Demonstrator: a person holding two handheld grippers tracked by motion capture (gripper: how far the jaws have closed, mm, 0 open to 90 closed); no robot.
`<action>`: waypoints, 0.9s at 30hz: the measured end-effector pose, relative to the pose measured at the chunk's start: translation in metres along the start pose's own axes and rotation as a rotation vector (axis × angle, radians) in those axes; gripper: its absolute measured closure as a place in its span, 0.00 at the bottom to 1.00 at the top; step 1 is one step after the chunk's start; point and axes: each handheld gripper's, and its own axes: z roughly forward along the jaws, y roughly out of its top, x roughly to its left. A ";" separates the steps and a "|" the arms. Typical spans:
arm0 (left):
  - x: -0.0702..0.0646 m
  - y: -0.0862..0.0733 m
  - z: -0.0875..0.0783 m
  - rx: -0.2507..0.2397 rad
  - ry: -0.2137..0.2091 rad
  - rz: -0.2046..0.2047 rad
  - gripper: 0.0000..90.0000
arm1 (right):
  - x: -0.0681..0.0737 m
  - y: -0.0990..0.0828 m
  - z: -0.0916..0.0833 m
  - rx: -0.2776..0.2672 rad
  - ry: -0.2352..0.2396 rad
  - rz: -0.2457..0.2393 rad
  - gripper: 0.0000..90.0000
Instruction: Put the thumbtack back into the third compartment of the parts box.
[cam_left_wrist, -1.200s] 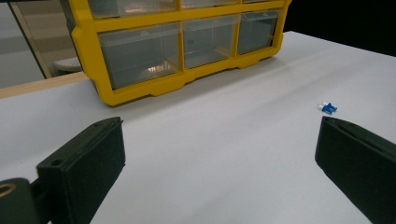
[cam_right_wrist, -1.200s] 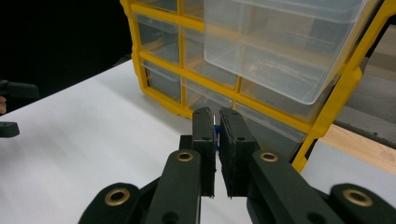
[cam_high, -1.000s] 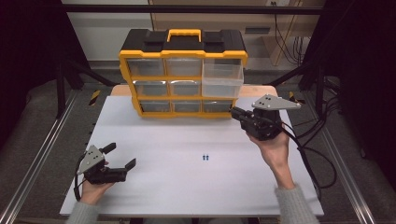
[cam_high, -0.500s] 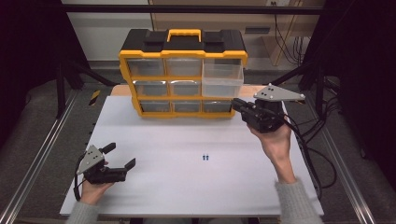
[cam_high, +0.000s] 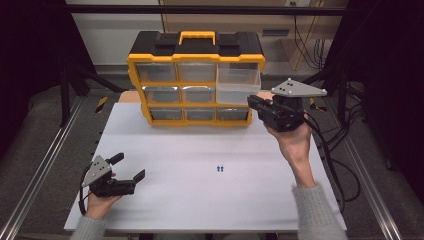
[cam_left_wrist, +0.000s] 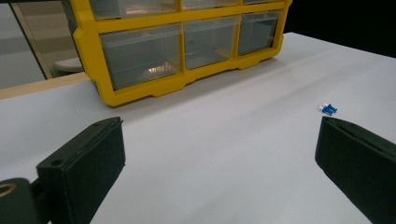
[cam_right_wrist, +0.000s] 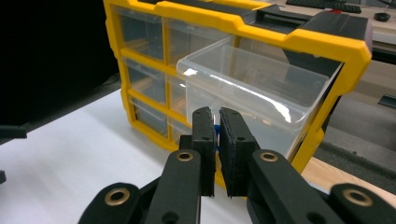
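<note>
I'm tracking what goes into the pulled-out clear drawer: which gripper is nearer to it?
Right. The right gripper is raised just in front of the pulled-out drawer, pinching a small blue piece. The left gripper sits open, low over the table's near-left corner, far from it.

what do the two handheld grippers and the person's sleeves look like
Both the left gripper and the right gripper are black, each topped by a grey three-cornered plate with small dots. Flat black pads line the jaws; brass-coloured rivets mark the linkages. Black cables trail off. The sleeves are grey knit.

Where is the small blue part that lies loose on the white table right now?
In the high view the small blue part lies alone mid-table, in front of the yellow drawer organizer, between the two hands.
</note>
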 end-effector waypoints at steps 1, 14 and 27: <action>0.000 0.000 0.000 0.000 0.000 0.000 0.01 | -0.001 0.001 0.000 0.001 0.000 0.002 0.95; 0.000 0.000 0.000 0.000 -0.001 0.000 0.01 | -0.005 0.016 0.011 -0.016 -0.022 0.011 0.95; 0.000 0.000 0.000 -0.002 0.000 -0.002 0.01 | -0.013 0.026 0.028 -0.011 -0.048 0.023 0.95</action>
